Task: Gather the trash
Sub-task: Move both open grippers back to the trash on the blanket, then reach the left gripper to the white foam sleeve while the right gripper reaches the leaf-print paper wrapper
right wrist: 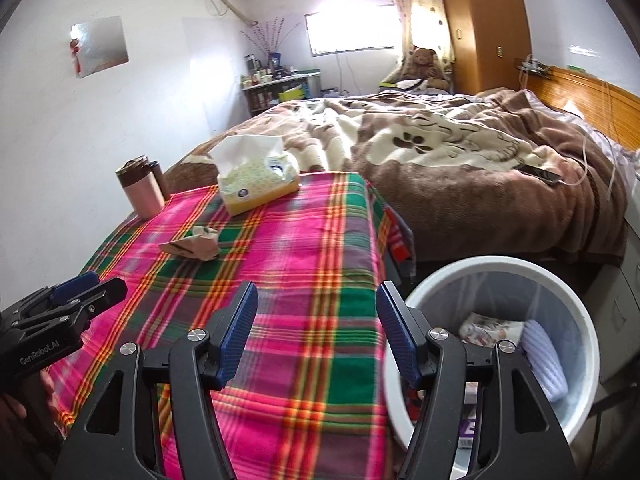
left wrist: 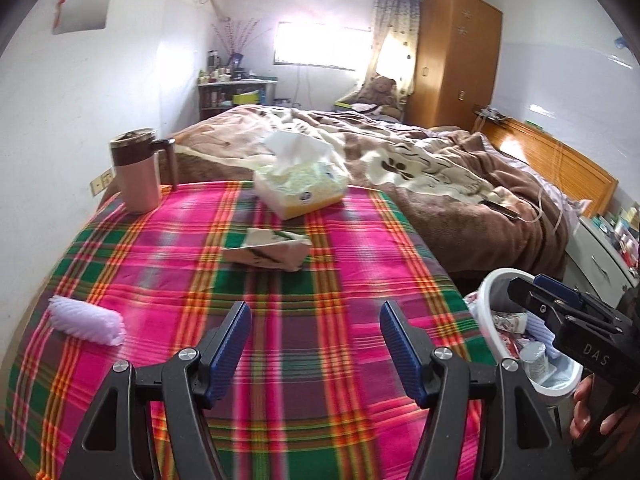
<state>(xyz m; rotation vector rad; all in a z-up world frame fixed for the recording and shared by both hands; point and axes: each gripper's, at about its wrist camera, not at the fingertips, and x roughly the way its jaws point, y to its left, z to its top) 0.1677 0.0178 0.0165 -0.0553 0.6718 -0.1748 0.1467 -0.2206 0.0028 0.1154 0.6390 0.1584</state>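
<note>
A crumpled paper wrapper (left wrist: 267, 249) lies mid-table on the plaid cloth (left wrist: 168, 264); it also shows in the right wrist view (right wrist: 192, 245). A lilac foam sleeve (left wrist: 86, 319) lies at the table's left edge. A white trash bin (right wrist: 496, 276) beside the table's right side holds a lilac foam piece (right wrist: 542, 360) and crumpled paper (right wrist: 486, 328). My left gripper (left wrist: 316, 316) is open and empty over the near table. My right gripper (right wrist: 316, 300) is open and empty at the table's right edge, next to the bin.
A pink mug (left wrist: 138, 172) stands at the table's far left and a tissue box (left wrist: 300, 188) at the far middle. A bed with a brown blanket (left wrist: 440, 168) lies beyond, with a phone (right wrist: 538, 173) on it. A wardrobe (left wrist: 456, 56) stands behind.
</note>
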